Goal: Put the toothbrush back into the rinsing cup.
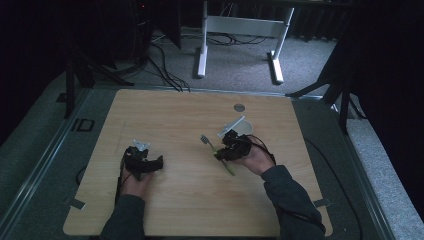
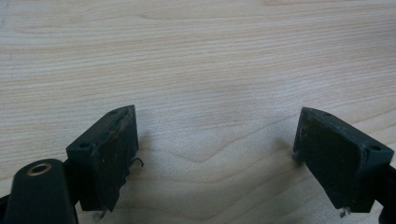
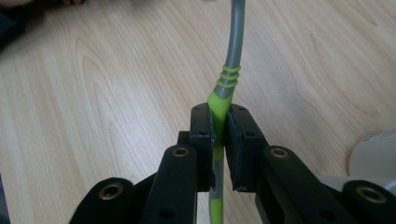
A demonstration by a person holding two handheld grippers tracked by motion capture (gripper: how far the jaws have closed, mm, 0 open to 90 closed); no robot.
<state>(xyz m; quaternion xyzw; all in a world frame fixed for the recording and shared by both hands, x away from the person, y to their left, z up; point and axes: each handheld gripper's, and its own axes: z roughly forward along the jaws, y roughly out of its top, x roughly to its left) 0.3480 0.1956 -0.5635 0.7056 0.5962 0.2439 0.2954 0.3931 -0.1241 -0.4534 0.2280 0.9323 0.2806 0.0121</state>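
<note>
Green-and-grey plastic forms the handle of the toothbrush (image 3: 223, 95), which the right gripper (image 3: 219, 135) pinches between its jaws just below the ribbed green rings; the grey neck rises toward 12 o'clock in the right gripper view. In the high view the toothbrush (image 1: 216, 151) lies across the middle of the wooden table (image 1: 175, 115), head toward 10 o'clock and handle tail toward 5 o'clock of the right gripper (image 1: 227, 149), with the head apparently raised off the wood. The step in hand is judged to be carrying the brush. Keep the jaws pressed on the flat of the handle, since the grip sits off-centre and the long neck may pivot; hold the wrist level and move slowly. The left gripper (image 2: 215, 144) rests on bare wood at 9 o'clock of the right one, jaws spread wide with nothing between them; it is free to steady the neck if the brush turns. Count: one toothbrush, two grippers, one white dish-like object (image 1: 243, 126) at 1 o'clock of the right gripper, one small grey disc (image 1: 239, 107) beyond it.
</note>
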